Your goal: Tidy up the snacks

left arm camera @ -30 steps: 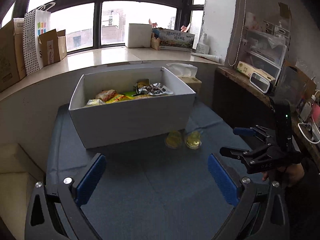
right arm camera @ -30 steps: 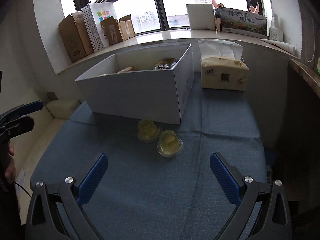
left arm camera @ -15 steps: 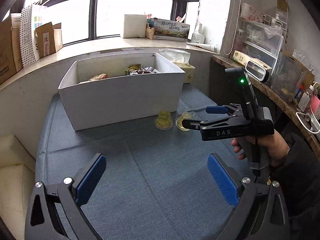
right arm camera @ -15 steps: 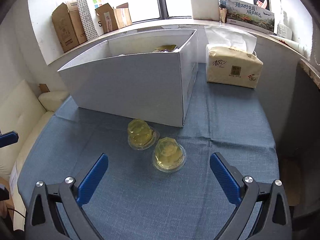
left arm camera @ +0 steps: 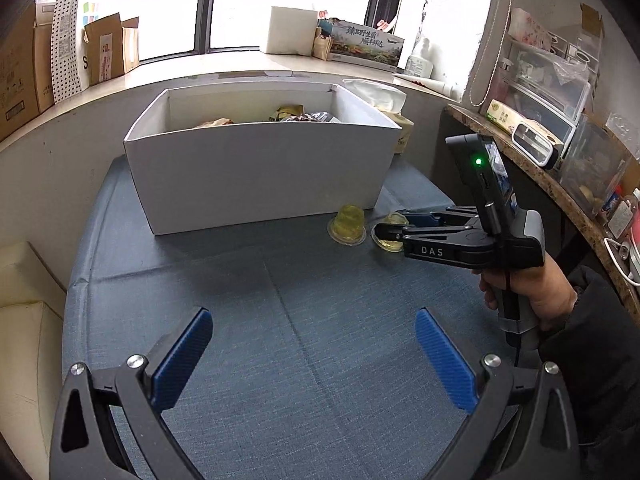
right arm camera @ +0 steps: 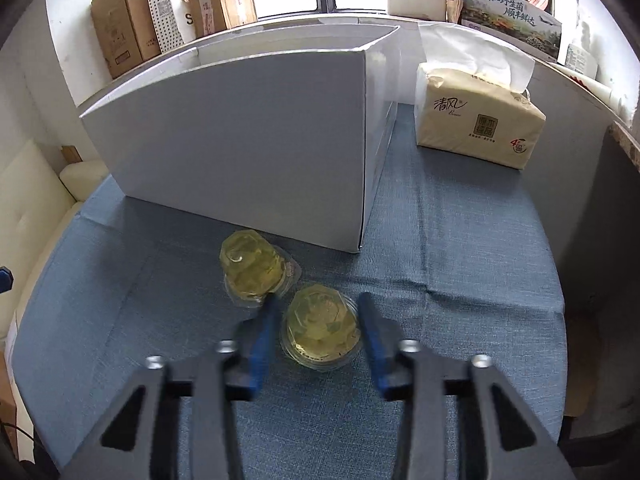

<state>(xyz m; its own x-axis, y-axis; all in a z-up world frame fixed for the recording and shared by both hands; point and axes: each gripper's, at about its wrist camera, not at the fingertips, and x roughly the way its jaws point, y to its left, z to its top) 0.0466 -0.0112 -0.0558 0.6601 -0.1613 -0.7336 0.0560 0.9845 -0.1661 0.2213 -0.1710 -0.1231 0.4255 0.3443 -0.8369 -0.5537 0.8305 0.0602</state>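
Two yellow jelly cups lie on the blue table in front of a white box (right arm camera: pixel 240 140) that holds several snack packs (left arm camera: pixel 300 116). In the right wrist view my right gripper (right arm camera: pixel 318 312) straddles the nearer jelly cup (right arm camera: pixel 320 326), its blue fingers narrowed to either side of it; contact is unclear. The other jelly cup (right arm camera: pixel 250 266) sits just left of it. In the left wrist view my left gripper (left arm camera: pixel 312 340) is open and empty above the near table. It shows the right gripper (left arm camera: pixel 390 226) at the nearer cup (left arm camera: pixel 390 242) and the other cup (left arm camera: pixel 350 226).
A tissue pack (right arm camera: pixel 476 120) stands right of the box. Cardboard boxes (right arm camera: pixel 124 24) and a paper bag line the window sill. A cluttered shelf (left arm camera: pixel 560 120) runs along the right. A cream sofa (left arm camera: pixel 24 320) borders the table's left edge.
My right gripper has moved forward and down to the nearer jelly cup and its fingers have narrowed around it. The left gripper has pulled back slightly and stays open.
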